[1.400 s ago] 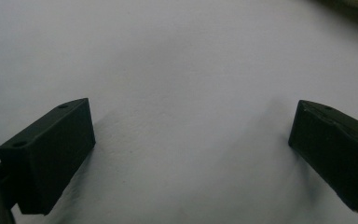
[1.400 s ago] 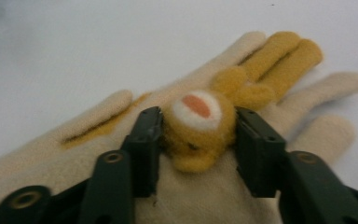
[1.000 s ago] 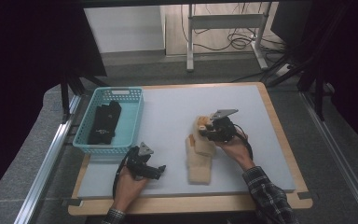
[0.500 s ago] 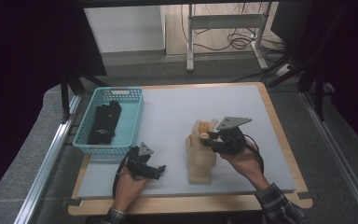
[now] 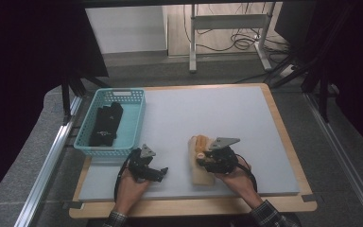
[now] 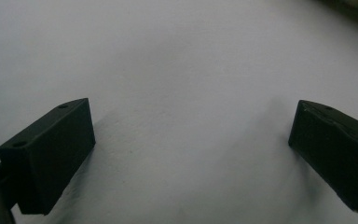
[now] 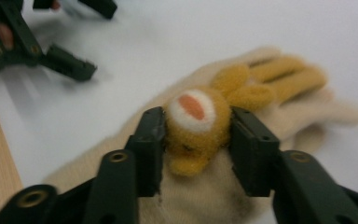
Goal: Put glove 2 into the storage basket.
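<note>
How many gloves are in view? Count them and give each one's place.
2, possibly more: a cream knitted glove with a yellow plush animal lies on the grey mat under the right hand-held gripper; a black glove lies in the turquoise plastic basket, perhaps covering another.

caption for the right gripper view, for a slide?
Right gripper jaws flank the orange plush animal head on a cream glove.

1. The room around the table is dark, but the white top is lit softly from above.
2. The black blocks cast soft grey shadows.
3. The glove looks blurry at its far end.
</note>
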The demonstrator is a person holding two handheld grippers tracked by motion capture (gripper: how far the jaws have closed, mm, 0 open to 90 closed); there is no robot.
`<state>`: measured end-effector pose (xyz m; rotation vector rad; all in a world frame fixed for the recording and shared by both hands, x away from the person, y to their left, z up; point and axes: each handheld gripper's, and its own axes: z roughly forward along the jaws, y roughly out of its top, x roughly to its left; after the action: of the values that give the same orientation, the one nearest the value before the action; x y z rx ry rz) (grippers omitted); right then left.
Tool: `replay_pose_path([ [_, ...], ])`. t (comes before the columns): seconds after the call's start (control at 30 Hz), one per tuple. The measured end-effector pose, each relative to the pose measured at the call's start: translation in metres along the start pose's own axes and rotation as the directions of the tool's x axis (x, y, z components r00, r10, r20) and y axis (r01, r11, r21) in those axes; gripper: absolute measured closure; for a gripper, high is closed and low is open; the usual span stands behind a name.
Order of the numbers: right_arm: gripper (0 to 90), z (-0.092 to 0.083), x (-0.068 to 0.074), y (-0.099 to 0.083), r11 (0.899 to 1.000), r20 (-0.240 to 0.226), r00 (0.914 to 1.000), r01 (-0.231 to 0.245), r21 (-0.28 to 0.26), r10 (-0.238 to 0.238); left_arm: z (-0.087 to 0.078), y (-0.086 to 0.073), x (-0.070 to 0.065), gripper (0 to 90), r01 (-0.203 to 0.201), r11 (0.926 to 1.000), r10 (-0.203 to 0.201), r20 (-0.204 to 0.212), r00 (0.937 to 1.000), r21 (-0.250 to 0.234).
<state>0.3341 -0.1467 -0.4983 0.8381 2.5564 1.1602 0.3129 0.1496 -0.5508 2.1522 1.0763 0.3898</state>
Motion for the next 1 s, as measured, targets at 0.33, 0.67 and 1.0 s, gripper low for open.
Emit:
replay_pose_path([
  [0.33, 40.1, -0.018, -0.015, 0.003, 0.999, 0.011, 0.9995, -0.029, -0.041, 0.029, 0.0, 0.0, 0.0, 0.7, 0.003, 1.0, -0.003, -0.001, 1.0, -0.002],
  [0.67, 86.1, -0.028, -0.043, -0.021, 0.996, 0.053, 0.9955, -0.078, -0.032, 0.079, 0.0, 0.0, 0.0, 0.7, 0.0, 1.0, 0.0, 0.0, 1.0, 0.001],
  [1.0, 88.3, -0.02, -0.028, -0.045, 0.999, 0.006, 0.9992, -0.039, 0.035, 0.039, 0.0, 0.0, 0.0, 0.5, 0.011, 0.9999, -0.011, -0.002, 0.9999, 0.0],
])
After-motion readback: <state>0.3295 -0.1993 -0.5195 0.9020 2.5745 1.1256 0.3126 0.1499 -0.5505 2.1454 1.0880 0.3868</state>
